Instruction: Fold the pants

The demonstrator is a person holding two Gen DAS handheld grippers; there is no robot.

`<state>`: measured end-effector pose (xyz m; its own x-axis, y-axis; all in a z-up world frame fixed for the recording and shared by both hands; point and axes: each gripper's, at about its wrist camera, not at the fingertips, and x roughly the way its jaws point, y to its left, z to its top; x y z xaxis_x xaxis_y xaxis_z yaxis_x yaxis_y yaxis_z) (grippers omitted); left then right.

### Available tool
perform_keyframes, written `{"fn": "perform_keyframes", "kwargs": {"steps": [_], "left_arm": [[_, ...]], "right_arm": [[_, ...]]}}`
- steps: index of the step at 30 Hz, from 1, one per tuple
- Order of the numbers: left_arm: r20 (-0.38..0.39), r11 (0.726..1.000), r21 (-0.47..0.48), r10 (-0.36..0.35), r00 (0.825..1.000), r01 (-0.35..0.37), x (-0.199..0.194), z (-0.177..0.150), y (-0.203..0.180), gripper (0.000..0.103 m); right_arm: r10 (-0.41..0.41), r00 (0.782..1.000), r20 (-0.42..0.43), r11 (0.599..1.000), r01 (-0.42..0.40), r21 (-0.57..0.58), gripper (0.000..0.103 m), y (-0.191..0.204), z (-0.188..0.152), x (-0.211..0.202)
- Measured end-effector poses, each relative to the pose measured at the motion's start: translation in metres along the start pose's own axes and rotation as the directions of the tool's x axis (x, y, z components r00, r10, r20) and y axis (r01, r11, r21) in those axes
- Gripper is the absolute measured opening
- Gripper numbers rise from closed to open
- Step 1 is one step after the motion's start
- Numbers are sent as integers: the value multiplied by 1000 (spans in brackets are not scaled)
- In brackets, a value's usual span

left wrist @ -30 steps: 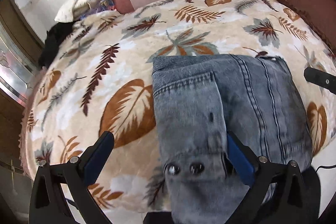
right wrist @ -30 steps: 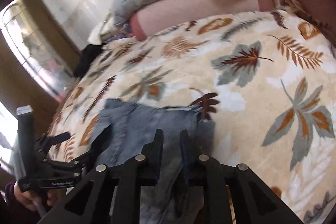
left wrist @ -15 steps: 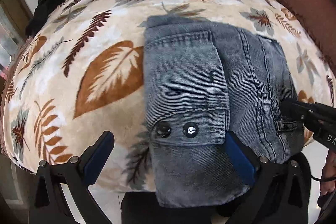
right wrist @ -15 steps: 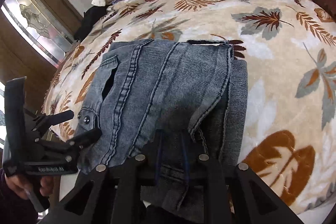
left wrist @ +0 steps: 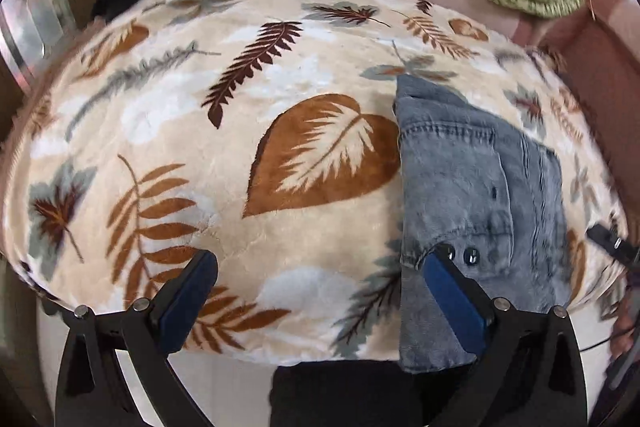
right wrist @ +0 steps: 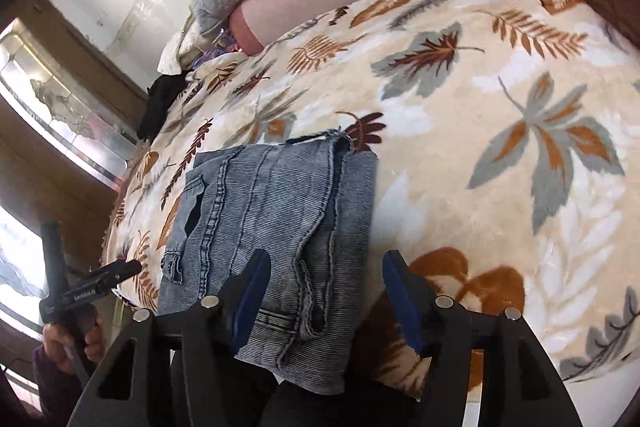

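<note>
1. The pants (right wrist: 272,239), grey-blue denim, lie folded into a compact stack on the near edge of the bed's leaf-print blanket (left wrist: 240,147); their near end droops over the edge toward the person.
2. The stack's long axis runs away from the person, from the overhanging end up toward the pillows.
3. The right tongs (right wrist: 324,299) stand open and hold nothing. The left finger is over the denim, the right over the bare blanket, so the stack's right edge lies between them.
4. The left tongs (left wrist: 320,295) are also open and empty. The pants lie to their right, with only the right finger at the stack's left edge near the two snap buttons (left wrist: 462,254).
5. The right tongs look nearer to the bulk of the stack, so any final touch probably falls to them.
6. Only the right view shows the frayed hem and layered right edge; only the left view shows the snaps clearly.
7. The fold looks essentially complete.
</note>
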<state>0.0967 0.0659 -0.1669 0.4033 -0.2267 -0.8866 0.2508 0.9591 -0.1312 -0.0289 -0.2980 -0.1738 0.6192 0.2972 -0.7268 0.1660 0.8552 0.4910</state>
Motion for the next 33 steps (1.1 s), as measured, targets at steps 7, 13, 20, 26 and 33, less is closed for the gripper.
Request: {"fn": "perform_keyframes", "kwargs": {"steps": [7, 13, 20, 26, 33], "left_arm": [[-24, 983, -79, -170, 985, 167, 14, 10, -10, 103], [-57, 980, -29, -197, 979, 196, 28, 15, -29, 103], [-68, 977, 6, -212, 975, 213, 38, 17, -37, 103], [-60, 979, 59, -192, 980, 195, 45, 14, -46, 103], [-5, 976, 170, -140, 990, 138, 41, 15, -64, 103]], "right_arm": [[4, 1000, -21, 1000, -4, -2, 62, -4, -2, 7], [0, 999, -33, 1000, 0, 0, 62, -7, -1, 13], [13, 998, -55, 1000, -12, 12, 62, -11, 0, 27], [18, 997, -77, 1000, -17, 15, 62, -14, 1, 39], [28, 996, -82, 999, -27, 18, 63, -18, 2, 44]]}}
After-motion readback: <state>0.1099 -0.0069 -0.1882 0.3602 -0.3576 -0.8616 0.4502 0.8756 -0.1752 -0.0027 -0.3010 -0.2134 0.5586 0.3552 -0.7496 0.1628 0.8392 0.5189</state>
